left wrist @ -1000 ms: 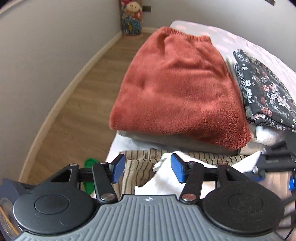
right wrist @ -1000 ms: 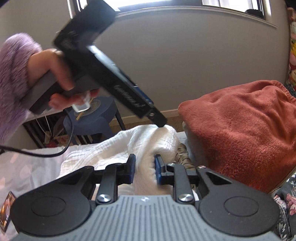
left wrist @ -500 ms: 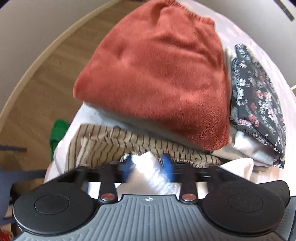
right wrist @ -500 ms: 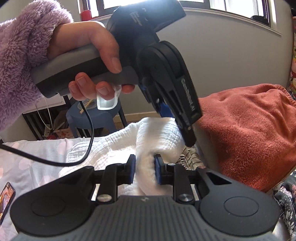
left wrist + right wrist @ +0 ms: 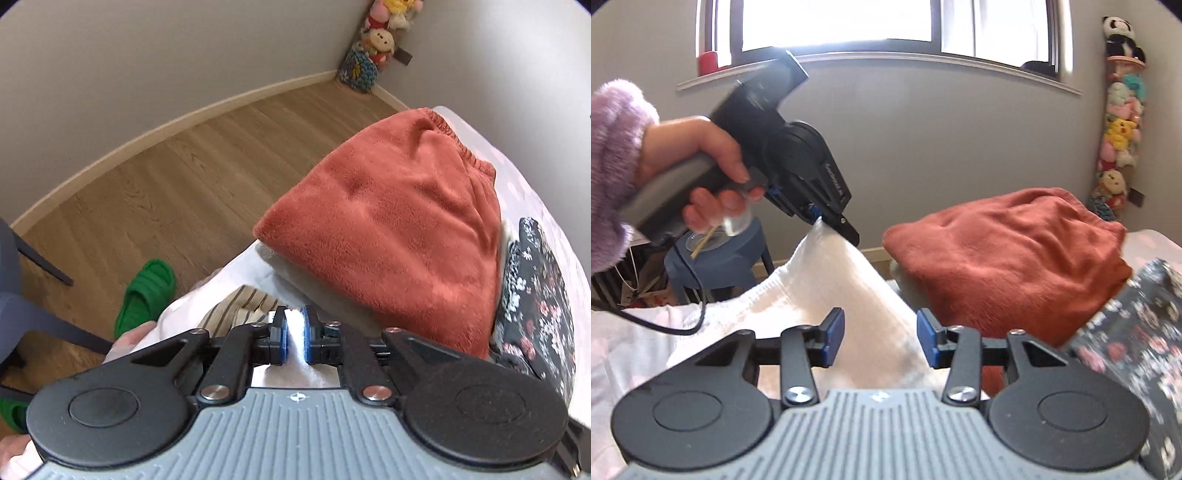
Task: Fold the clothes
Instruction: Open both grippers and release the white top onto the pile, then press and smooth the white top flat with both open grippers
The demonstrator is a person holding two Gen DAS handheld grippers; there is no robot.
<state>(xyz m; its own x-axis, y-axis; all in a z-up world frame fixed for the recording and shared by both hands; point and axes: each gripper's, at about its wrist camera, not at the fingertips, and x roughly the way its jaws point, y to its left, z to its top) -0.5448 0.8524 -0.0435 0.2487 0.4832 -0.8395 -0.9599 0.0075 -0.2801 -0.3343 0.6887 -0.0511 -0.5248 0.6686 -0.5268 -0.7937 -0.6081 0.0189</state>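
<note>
On the bed (image 5: pixel 1156 240), the fleece garment (image 5: pixel 1015 254) tops a folded stack; the floral garment (image 5: pixel 1137 332) lies just right, the white cloth (image 5: pixel 827 295) left, slipper (image 5: pixel 146 295) on the floor (image 5: pixel 177 184)

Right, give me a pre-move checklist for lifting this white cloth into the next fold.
1. Left gripper shut on white cloth: ok.
2. Right gripper gripping the cloth: not ok, fingers open, cloth only lies between them.
3. Cloth lifted taut at the left grip: ok.
4. Rust fleece stack clear of the cloth: ok, it sits beside.
5. Striped garment free underneath: cannot tell.
</note>
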